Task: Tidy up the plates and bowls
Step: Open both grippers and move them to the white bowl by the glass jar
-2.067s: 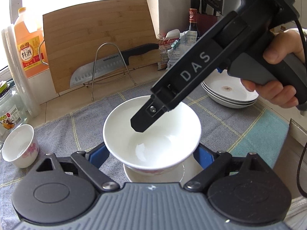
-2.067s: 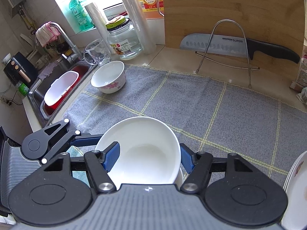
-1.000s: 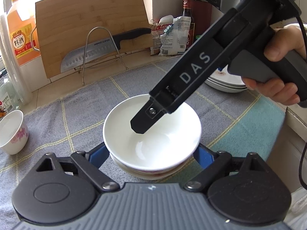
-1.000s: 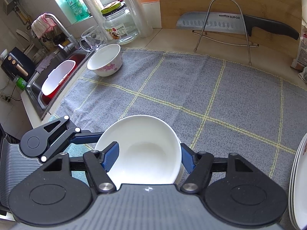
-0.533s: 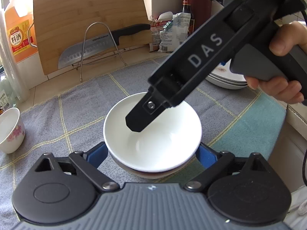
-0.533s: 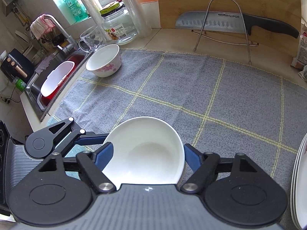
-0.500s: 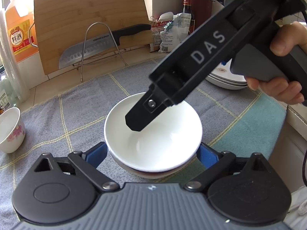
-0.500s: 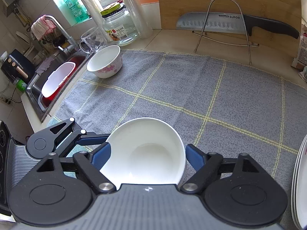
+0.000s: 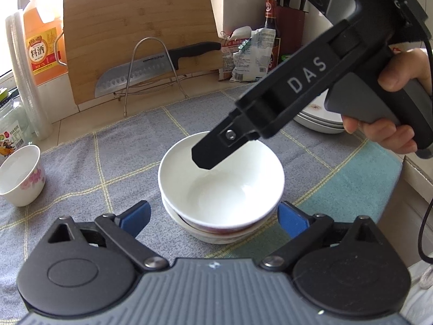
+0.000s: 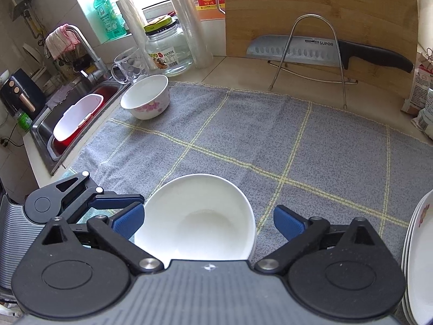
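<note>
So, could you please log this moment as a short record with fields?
stack: white bowl nested in a lower bowl on the grey cloth
left hand-held gripper: open, pads clear of the stack
right hand-held gripper: jaws opening, bowl between them, pads clear
loose: floral bowl near the sink
plates: stacked at the cloth's right

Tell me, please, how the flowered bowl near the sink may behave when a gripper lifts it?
The flowered bowl looks glazed, so probably stiff, slippery and breakable. It seems deep with a narrow base, so a sideways push may tip it.
</note>
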The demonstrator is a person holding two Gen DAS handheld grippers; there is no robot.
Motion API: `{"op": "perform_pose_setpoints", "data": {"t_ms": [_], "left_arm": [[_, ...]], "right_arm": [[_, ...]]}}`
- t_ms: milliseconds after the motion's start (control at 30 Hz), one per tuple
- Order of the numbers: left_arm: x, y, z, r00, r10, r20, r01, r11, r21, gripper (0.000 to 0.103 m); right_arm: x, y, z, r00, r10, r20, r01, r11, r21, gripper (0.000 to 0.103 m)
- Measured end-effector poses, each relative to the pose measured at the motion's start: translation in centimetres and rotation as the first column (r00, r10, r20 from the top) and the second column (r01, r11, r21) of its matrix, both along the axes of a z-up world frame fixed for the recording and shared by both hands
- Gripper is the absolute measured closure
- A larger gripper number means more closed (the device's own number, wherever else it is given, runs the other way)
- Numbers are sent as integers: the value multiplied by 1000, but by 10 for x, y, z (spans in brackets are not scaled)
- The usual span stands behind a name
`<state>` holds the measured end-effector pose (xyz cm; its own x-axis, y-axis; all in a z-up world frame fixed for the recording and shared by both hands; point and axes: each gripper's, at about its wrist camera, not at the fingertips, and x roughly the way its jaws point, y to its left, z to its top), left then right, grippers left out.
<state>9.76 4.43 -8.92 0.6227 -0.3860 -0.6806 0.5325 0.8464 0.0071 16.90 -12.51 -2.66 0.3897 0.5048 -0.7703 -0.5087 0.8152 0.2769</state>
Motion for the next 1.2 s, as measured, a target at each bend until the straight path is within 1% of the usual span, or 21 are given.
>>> {"op": "perform_pose_setpoints", "data": {"t_ms": [167, 333, 433, 500, 633, 767, 867, 1067, 1200], "left_arm": [[-12, 5, 9, 996, 81, 34, -81, 997, -3, 3], [-28, 17, 22, 988, 144, 62, -142, 989, -27, 3], [-34, 23, 27, 976, 204, 80, -203, 979, -18, 3], [-35, 26, 31, 963, 251, 98, -252, 968, -1, 3], [-36, 37, 35, 944, 303, 129, -307, 951, 15, 3], [-29, 53, 35, 935, 328, 132, -331, 944, -4, 3], [-19, 68, 33, 936, 325, 134, -326, 945, -18, 3], [5, 114, 26, 940, 312, 136, -309, 950, -41, 3], [25, 148, 20, 937, 319, 140, -316, 948, -48, 3]], "right_arm": [[-6, -1, 5, 998, 33, 47, -33, 999, -8, 0], [-10, -4, 12, 993, 78, 88, -79, 997, 8, 0], [-10, -2, 16, 988, 109, 112, -111, 994, 20, 0], [-10, 1, 18, 984, 129, 121, -133, 991, 31, 0], [-11, 11, 22, 977, 152, 150, -158, 987, 27, 0], [-14, 20, 28, 974, 157, 165, -162, 987, 20, 0], [-12, 31, 30, 973, 152, 175, -154, 988, -2, 0], [5, 69, 29, 983, 104, 150, -102, 995, -20, 0], [17, 99, 31, 986, 73, 146, -69, 997, -37, 0]]}}
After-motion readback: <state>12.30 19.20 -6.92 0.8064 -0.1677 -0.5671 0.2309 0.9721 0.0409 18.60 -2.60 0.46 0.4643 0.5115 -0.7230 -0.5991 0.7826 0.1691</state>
